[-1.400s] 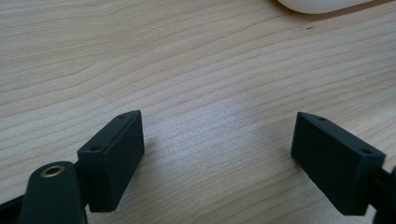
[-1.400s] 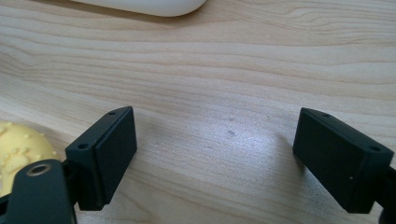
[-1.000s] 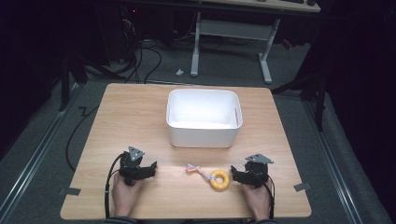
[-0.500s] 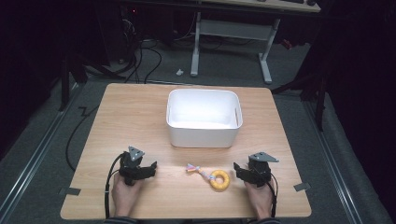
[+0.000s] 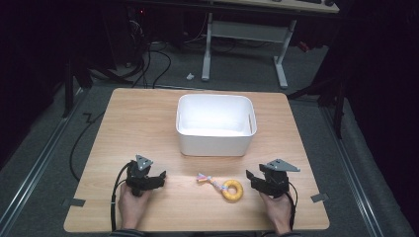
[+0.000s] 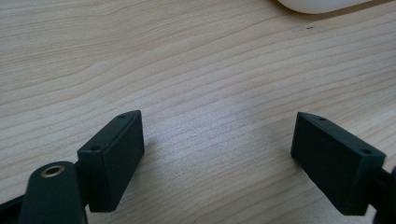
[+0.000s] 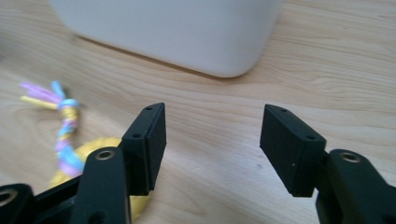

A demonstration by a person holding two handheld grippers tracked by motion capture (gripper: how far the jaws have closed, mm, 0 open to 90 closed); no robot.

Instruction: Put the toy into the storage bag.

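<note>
A yellow ring toy (image 5: 232, 190) with a braided pastel rope tail (image 5: 207, 179) lies on the wooden table (image 5: 148, 123) near the front edge. My right gripper (image 5: 253, 178) hovers just right of the ring, off the table. Its jaws have just been closing and stand half apart with only bare wood between them. In the right gripper view the ring (image 7: 100, 147) and rope (image 7: 65, 123) lie left of the left jaw. My left gripper (image 5: 159, 178) rests at the front left, open and empty over bare wood (image 6: 219, 135).
A white rectangular bin (image 5: 216, 123) stands in the middle of the table, behind the toy; its near corner (image 7: 224, 42) looms ahead in the right gripper view. A black cable trails from each gripper. Beyond the table are a dark floor and desk legs.
The right gripper has lifted slightly off the table and its jaws have narrowed. The left gripper and the toy have not moved.
</note>
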